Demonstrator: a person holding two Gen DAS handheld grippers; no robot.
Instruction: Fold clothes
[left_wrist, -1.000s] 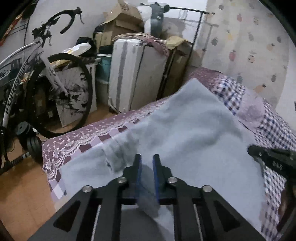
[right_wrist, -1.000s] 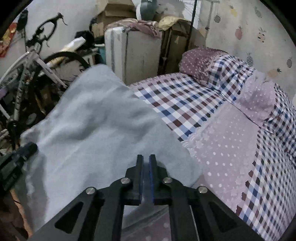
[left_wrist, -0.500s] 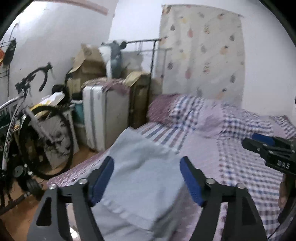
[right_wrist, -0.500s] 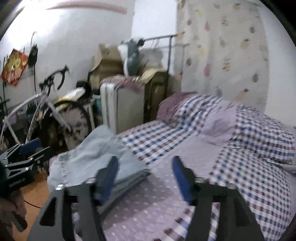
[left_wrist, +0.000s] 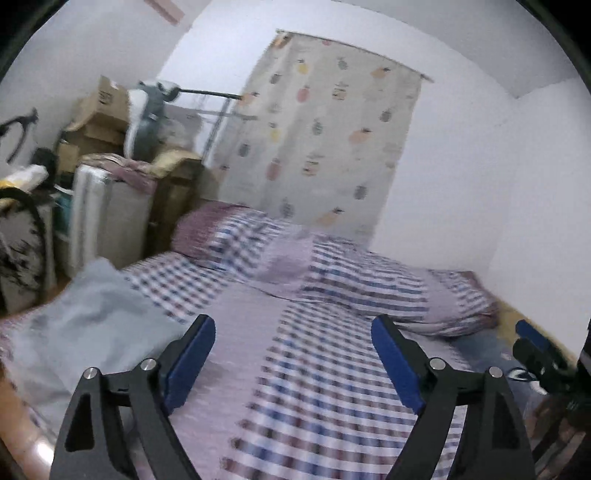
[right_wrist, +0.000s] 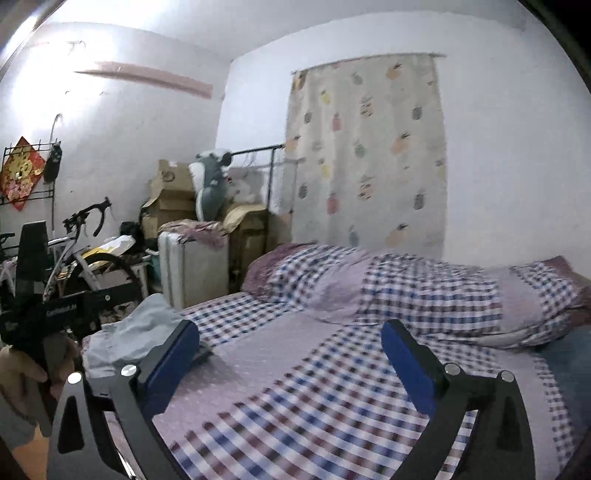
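We judge the fold on the grey garment (left_wrist: 92, 328) complete: it lies in a compact stack at the near left edge of the bed (left_wrist: 332, 387), and neither tool touches it. Our left gripper (left_wrist: 293, 354) is spread wide and empty above the checked cover; our right gripper (right_wrist: 290, 363) is likewise wide and empty. The next move calls for either squaring the stack or fetching another item; no other garment is visible. The right wrist view shows the garment (right_wrist: 136, 332) just beyond the left finger, plus our left hand (right_wrist: 22, 384) on its tool and a bicycle (right_wrist: 85, 251). The left wrist view alone shows the right tool's tip at far right.
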